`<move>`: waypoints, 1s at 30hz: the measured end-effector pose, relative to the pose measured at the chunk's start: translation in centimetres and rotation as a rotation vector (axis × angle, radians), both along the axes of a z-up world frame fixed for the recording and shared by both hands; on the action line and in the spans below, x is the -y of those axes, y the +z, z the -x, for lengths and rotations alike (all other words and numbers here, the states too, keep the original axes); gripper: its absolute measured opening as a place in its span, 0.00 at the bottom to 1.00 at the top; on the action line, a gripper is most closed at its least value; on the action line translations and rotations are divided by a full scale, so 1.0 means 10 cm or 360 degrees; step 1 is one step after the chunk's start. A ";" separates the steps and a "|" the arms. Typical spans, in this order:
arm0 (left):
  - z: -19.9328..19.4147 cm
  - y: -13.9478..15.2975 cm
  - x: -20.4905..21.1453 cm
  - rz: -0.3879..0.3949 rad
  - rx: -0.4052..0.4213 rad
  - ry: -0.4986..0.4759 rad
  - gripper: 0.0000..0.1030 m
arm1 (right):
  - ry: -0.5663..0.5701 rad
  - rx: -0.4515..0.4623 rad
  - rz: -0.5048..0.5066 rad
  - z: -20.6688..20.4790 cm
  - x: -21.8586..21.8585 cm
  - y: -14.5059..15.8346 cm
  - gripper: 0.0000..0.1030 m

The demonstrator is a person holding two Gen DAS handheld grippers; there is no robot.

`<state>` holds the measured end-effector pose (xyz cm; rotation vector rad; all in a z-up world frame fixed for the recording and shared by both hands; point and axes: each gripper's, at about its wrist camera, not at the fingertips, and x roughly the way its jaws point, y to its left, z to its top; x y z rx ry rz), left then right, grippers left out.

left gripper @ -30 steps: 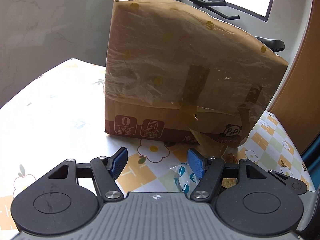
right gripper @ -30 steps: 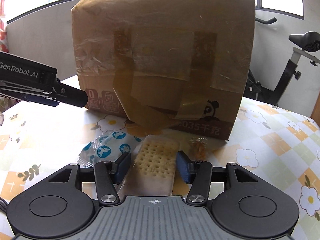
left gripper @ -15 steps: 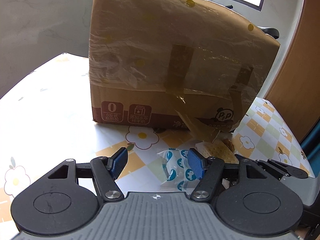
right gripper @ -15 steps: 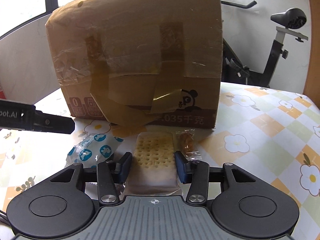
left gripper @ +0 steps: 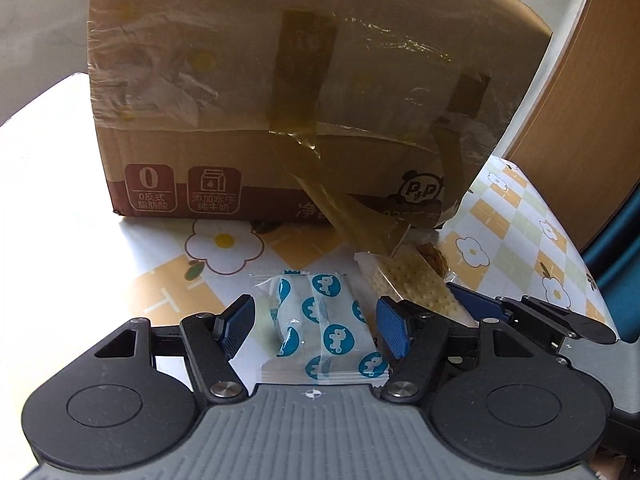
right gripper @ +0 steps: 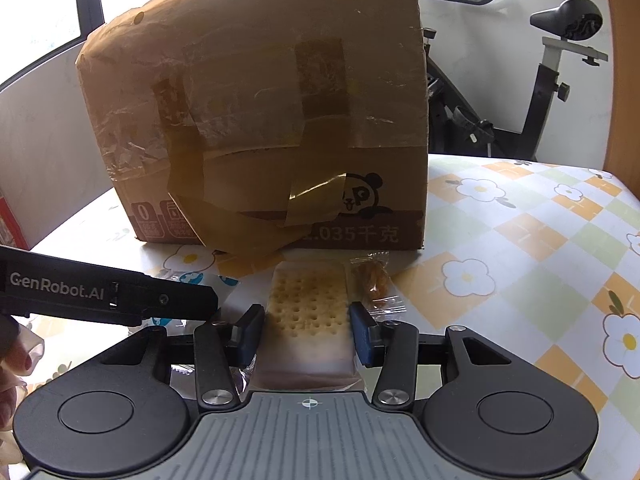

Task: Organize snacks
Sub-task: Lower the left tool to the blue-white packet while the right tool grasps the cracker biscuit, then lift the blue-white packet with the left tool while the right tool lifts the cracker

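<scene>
A table [left gripper: 516,216] under a checked cloth printed with white flowers fills both views, with a pale wall behind and a wooden panel at the right.

Left wrist view: a large taped cardboard box [left gripper: 248,80] stands at twelve o'clock, loose brown tape [left gripper: 360,224] curling off its lower front edge. The left gripper [left gripper: 316,322] has its blue pads spread wide, and a white snack packet with blue prints [left gripper: 324,328] lies flat on the cloth between them. A gap shows at the left pad; at the right pad I cannot tell whether the wrapper touches. At two o'clock from that packet lies a wrapped cracker [left gripper: 416,284], its far end under the hanging tape, with the right gripper [left gripper: 460,312] clamped across its near end. A small brown snack in clear wrap [left gripper: 432,258] lies just beyond the cracker.

Right wrist view: the same box [right gripper: 256,112] rises at twelve o'clock, and an exercise bike [right gripper: 560,64] stands behind the table at two o'clock. The right gripper [right gripper: 308,334] has both pads pressed against the sides of the wrapped cracker [right gripper: 306,296], which lies lengthways on the cloth. The small brown snack [right gripper: 374,280] lies just beside the cracker at one o'clock. The left gripper [right gripper: 120,296] reaches in from nine o'clock, over the blue-printed packet [right gripper: 188,278]. Fingers [right gripper: 16,360] show at the left edge.
</scene>
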<state>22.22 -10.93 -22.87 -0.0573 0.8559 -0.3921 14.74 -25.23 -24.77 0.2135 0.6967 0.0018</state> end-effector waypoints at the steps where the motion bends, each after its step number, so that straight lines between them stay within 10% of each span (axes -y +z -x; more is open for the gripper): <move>1: -0.01 -0.02 0.02 -0.0024 0.0001 0.0000 0.68 | 0.0005 -0.0003 0.0008 -0.01 -0.01 0.00 0.42; 4: -0.02 -0.05 0.01 -0.0038 0.0011 0.0004 0.65 | 0.0019 -0.0007 0.0024 -0.01 -0.04 0.00 0.42; 6: -0.01 -0.05 -0.04 -0.0037 0.0027 0.0014 0.46 | 0.0023 -0.0009 0.0023 -0.02 -0.04 -0.01 0.42; 30: 0.18 -0.04 -0.66 0.0043 0.0045 0.0305 0.45 | 0.0028 -0.0045 0.0009 -0.05 -0.03 -0.04 0.42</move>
